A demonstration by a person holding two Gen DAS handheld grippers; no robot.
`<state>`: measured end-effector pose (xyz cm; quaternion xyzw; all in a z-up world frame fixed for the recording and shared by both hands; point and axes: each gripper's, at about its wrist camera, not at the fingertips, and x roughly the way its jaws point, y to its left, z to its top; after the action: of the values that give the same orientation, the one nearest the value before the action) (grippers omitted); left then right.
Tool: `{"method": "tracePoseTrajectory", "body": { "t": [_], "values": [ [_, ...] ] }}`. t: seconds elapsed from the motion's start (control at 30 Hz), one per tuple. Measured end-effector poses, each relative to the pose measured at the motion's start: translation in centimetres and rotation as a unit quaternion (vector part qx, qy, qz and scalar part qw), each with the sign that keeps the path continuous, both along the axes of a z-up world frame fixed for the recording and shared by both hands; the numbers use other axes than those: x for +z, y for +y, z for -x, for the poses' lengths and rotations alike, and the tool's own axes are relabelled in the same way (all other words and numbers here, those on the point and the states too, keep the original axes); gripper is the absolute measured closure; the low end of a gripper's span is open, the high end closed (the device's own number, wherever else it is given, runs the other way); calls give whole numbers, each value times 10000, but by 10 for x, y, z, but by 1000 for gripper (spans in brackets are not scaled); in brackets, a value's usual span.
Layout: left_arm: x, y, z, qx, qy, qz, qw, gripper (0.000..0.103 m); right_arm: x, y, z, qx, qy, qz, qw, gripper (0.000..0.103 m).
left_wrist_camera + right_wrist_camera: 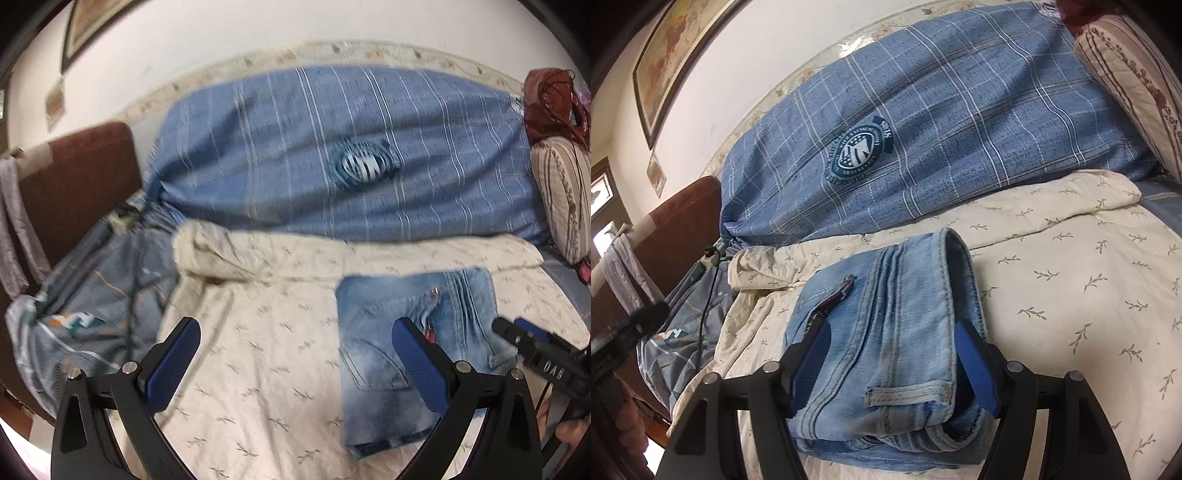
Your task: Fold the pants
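The jeans (886, 332) lie folded on the bed (1071, 295). Right claw (894, 365) straddles them at six o'clock, pads loose; lift away gently. Left claw (295, 362) is open, empty.

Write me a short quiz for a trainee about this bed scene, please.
1. True or false: the jeans lie spread out flat, not folded.
2. The jeans sit between the fingers of which gripper? A: left. B: right. C: neither.
3. What lies directly under the jeans?

Key:
1. False. They are folded into a compact stack.
2. B, the right gripper.
3. The cream sheet with the leaf print.
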<state>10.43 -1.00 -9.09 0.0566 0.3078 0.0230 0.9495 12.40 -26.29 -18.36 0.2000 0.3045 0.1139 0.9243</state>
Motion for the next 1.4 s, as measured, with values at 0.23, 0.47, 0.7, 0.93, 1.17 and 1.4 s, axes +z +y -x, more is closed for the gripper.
{"method": "tracePoseTrajectory", "body": {
  "t": [0.23, 0.47, 0.7, 0.93, 1.17, 1.4],
  "values": [
    [-63, 6, -42, -463, 1274, 616, 9889, 0, -20, -29, -12, -155, 550, -580, 9967, 27],
    [-90, 14, -71, -595, 1763, 1081, 9766, 0, -41, -56, -23, -281, 1043, -1330, 9852, 27],
    [-89, 9, -76, -645, 1651, 1011, 9790, 0, -44, -54, -31, -325, 1140, -1254, 9850, 27],
    [-76, 6, -69, -617, 1352, 824, 9855, 0, -42, -48, -34, -312, 1096, -1176, 9865, 27],
    [-67, 3, -64, -636, 1110, 638, 9897, 0, -43, -48, -34, -337, 1109, -1160, 9865, 27],
    [-68, 3, -64, -612, 1107, 617, 9900, 0, -43, -48, -34, -321, 1115, -1136, 9867, 27]
  ]
}}
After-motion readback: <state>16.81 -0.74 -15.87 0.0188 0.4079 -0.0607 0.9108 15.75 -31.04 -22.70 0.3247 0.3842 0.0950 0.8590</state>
